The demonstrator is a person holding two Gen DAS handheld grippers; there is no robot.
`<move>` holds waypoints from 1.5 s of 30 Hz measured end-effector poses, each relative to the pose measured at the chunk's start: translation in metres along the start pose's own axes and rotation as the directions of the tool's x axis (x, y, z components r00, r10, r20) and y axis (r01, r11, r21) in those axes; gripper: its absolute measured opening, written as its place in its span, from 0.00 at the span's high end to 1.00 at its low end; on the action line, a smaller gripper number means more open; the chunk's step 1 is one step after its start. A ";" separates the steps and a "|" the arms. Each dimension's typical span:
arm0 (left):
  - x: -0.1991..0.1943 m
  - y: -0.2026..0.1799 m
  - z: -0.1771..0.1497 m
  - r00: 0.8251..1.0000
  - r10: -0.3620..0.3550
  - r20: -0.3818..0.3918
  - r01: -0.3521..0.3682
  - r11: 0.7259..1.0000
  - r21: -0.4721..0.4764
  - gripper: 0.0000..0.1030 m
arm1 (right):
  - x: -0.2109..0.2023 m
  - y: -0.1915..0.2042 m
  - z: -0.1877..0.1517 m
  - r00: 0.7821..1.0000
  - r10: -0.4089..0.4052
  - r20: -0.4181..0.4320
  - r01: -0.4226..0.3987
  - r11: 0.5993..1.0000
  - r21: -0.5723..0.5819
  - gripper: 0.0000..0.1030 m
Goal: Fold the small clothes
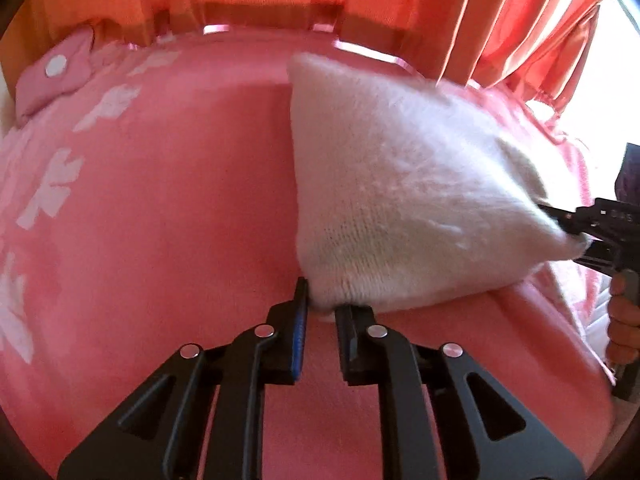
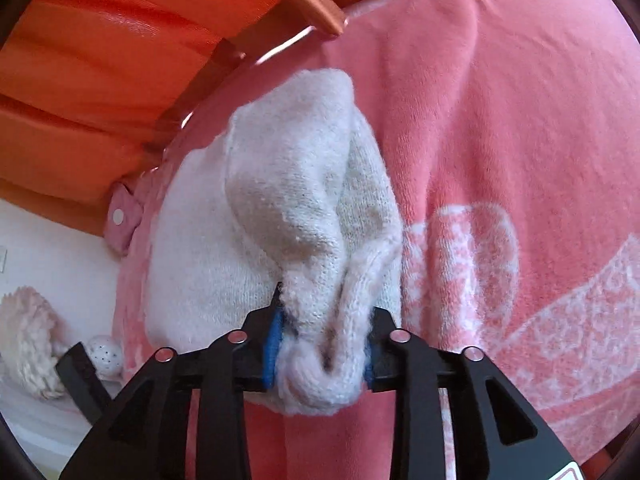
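1. Your left claw pinches the near corner of the white knit, which hangs lifted over the pink blanket.
2. Your right claw is clamped on a bunched edge of it.
3. Keep both grips level and taut, then lay the knit flat before creasing.

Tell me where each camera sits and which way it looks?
Left wrist view: sits on the left gripper, looking down along its jaws, shut on a corner of the white knitted garment over the pink blanket; the right gripper and a hand show at the right edge.
Right wrist view: sits on the right gripper, looking down along its jaws at bunched white knit between them.
Both share the garment and blanket.
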State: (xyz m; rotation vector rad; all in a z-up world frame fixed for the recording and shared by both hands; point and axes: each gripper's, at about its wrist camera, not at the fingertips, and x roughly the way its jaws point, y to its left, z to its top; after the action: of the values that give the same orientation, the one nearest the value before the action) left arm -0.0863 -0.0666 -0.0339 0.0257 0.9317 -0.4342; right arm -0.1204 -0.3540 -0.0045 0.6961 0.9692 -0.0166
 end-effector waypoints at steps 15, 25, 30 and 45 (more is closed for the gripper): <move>-0.014 -0.028 0.060 0.991 -0.004 0.130 0.000 0.999 0.035 0.45 | 0.001 0.056 0.089 0.992 0.040 0.123 -0.025 0.992 -0.127 0.91; 0.020 -0.031 0.039 0.999 0.020 0.050 -0.022 0.998 0.052 0.43 | 0.022 0.029 0.076 0.990 -0.137 0.040 0.142 0.973 -0.183 0.83; 0.020 -0.030 0.038 0.999 0.021 0.044 -0.023 0.999 0.045 0.42 | -0.013 0.027 0.042 0.995 -0.093 -0.027 0.085 0.975 -0.207 0.66; 0.015 -0.042 0.034 0.994 0.096 0.045 -0.099 0.993 0.064 0.42 | 0.022 0.016 0.000 0.976 -0.193 -0.103 0.158 0.947 -0.279 0.90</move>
State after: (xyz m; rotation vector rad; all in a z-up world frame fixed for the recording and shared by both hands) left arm -0.0687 -0.1176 -0.0182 0.1218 0.8710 -0.3735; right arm -0.1027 -0.3352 -0.0131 0.3610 1.1316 0.0034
